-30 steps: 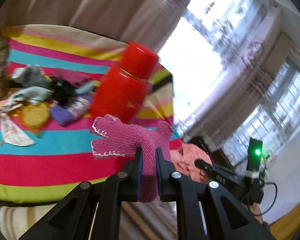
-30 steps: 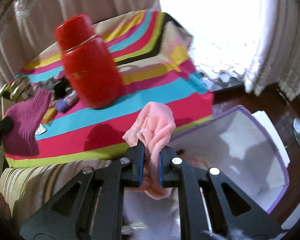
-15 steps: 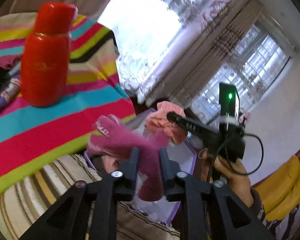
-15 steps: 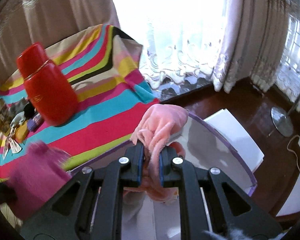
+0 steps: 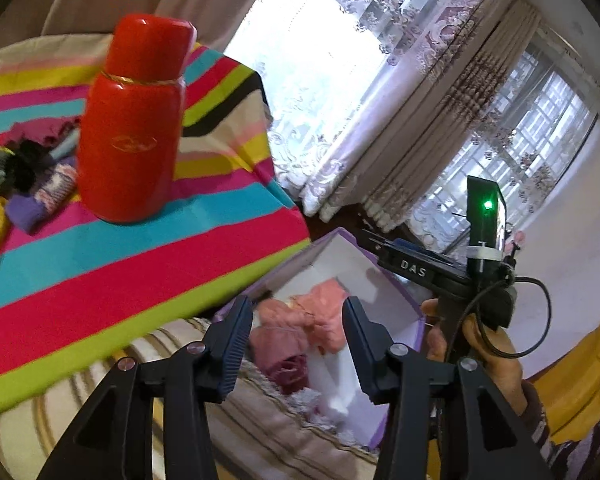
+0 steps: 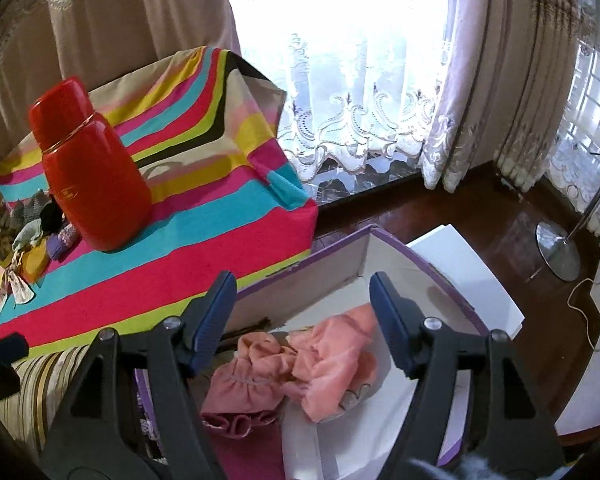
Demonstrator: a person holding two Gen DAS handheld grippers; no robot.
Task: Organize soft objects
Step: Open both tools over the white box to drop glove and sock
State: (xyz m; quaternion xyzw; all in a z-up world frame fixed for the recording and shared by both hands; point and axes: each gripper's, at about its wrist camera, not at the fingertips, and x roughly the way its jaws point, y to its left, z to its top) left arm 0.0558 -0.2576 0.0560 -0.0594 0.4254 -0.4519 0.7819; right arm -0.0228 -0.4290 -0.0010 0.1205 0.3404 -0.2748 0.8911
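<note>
1 red flask upright on striped cloth beside the box

Red flask, perhaps a thermos, upright.

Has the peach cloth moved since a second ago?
Yes. The peach cloth left the right gripper, whose jaws have just opened, and lies down in the purple-rimmed box.

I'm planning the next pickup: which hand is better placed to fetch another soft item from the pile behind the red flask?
Left, probably. Both tongs, left tongs and right tongs, hang open and empty over the box; the left is nearer the pile beside the red flask.
</note>
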